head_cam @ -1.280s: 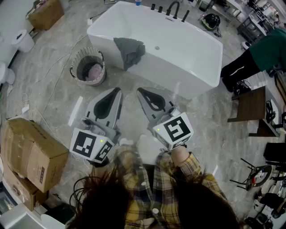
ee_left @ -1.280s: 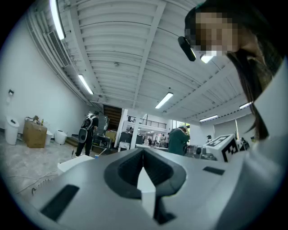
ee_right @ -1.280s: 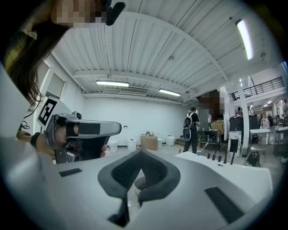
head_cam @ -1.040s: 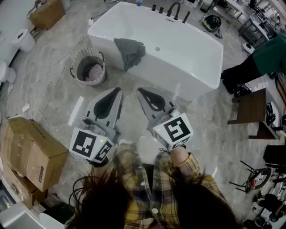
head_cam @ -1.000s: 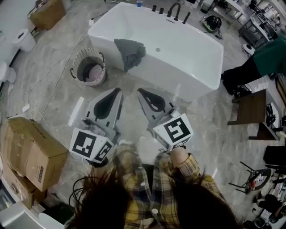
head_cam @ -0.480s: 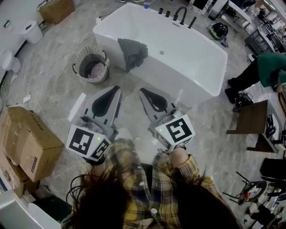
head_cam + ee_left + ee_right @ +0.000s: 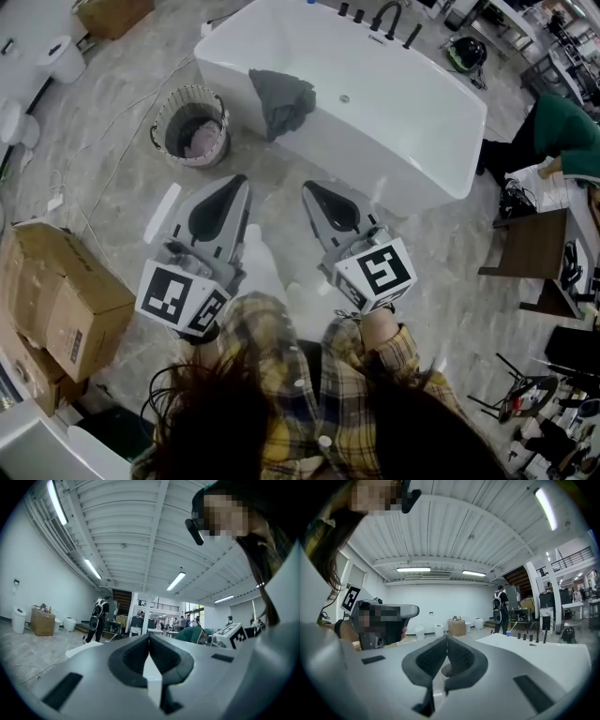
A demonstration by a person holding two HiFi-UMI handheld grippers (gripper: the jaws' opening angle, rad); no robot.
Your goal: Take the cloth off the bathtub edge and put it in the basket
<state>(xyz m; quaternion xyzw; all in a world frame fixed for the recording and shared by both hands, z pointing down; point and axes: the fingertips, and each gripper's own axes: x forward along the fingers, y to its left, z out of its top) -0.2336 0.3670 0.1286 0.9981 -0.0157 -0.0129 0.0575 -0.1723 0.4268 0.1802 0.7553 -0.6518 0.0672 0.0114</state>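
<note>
well, the left gripper and right gripper have jaws pressed together, empty; the grey cloth drapes the bathtub edge ahead of them, the basket ahead-left.

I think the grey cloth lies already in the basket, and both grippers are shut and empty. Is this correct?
One part is wrong. The head view shows the grey cloth draped over the edge of the bathtub, not in the basket, which stands on the floor beside the tub. The left gripper and right gripper are indeed shut and empty.
</note>
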